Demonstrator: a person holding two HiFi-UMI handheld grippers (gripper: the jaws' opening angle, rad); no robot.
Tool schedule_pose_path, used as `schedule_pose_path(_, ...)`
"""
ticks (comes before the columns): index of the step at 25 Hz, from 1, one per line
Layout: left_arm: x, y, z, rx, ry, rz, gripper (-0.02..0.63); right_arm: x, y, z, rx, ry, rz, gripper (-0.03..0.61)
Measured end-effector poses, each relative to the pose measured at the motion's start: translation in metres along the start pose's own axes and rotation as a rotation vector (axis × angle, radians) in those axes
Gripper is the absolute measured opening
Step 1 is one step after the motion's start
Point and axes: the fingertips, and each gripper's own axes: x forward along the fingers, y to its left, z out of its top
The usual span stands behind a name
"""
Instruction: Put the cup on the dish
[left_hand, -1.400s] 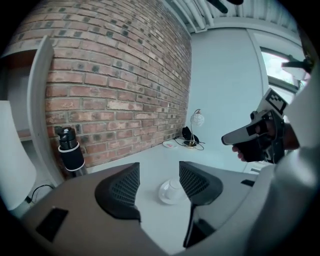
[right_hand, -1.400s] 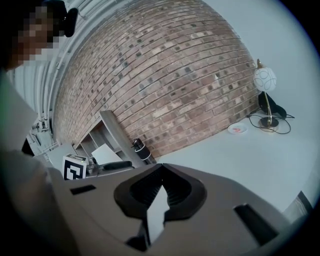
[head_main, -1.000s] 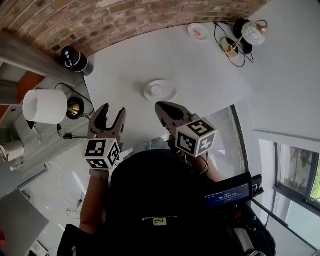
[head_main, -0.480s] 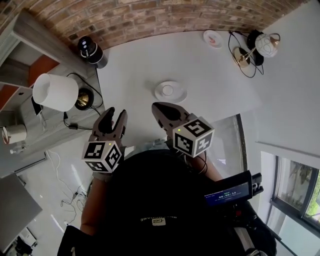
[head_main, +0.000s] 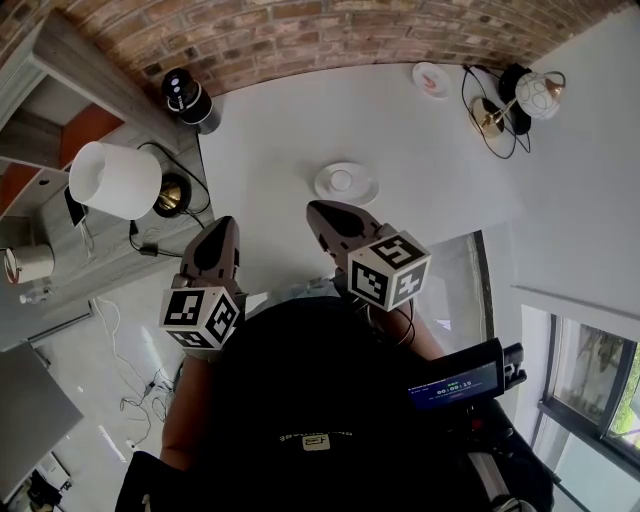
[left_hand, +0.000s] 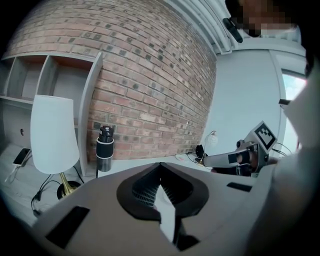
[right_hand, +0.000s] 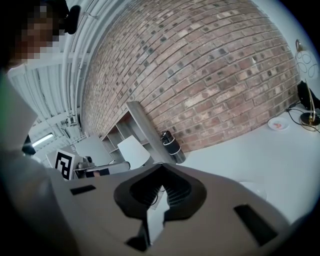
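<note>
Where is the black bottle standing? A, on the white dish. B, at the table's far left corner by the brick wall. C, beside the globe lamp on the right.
B: the black bottle stands at the far left corner of the table, against the brick wall, apart from the dish and the globe lamp.

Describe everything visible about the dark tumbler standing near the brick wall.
The tumbler is a slim cylinder with a black lid, a pale band under the lid, a black middle and a greyish lower part; it looks like metal or hard plastic. It stands upright with the lid on, at the back corner of the white table, close to the brick wall and beside the side panel of the shelf unit. Only the table visibly touches it.
</note>
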Motion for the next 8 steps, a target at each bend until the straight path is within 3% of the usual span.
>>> schedule_pose_path(4,0.0008,-0.0017,0.0044,-0.001,-0.005,-0.029,0.006,0.0037,0.0005,0.0033,-0.003,-0.003,-0.001,0.002)
schedule_pose_path(8,0.0044,-0.0004,-0.0001,-0.054,0.025,-0.05,0.006,0.007,0.0013,0.0029,-0.001,0.001,-0.001,0.003)
